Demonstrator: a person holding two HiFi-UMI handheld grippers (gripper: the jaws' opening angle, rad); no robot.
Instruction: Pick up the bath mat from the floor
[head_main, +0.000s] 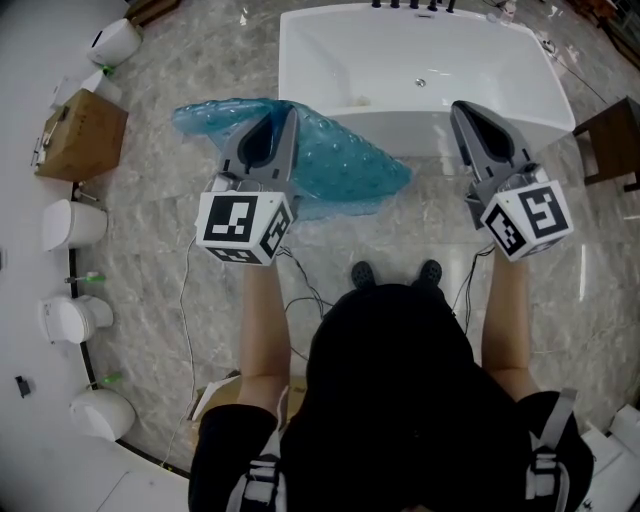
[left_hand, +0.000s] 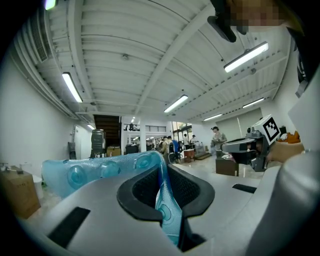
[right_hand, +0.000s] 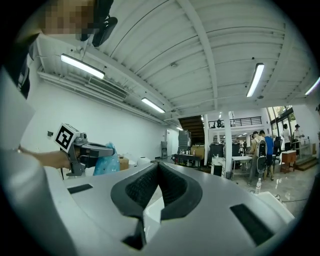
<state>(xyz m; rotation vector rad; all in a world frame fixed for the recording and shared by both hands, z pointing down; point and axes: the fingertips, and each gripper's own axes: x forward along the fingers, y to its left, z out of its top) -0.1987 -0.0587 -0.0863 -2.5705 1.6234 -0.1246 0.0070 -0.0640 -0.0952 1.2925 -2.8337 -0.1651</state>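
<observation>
Your left gripper (head_main: 288, 112) pinches one edge of the blue bath mat (head_main: 350, 165), which hangs just ahead of it, apparently lifted off the floor (head_main: 170, 290), while your right gripper (head_main: 457, 106) hovers alongside, closed and empty, so the pick-up looks nearly complete.

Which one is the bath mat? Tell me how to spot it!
Find the big white bathtub at the top. In front of its left side, the mat is held in the left gripper. It is the only see-through blue thing, covered in round bumps.

Marbled grey floor (head_main: 150, 300), white bathtub (head_main: 400, 50), white ceiling (left_hand: 150, 50) with strip lights
</observation>
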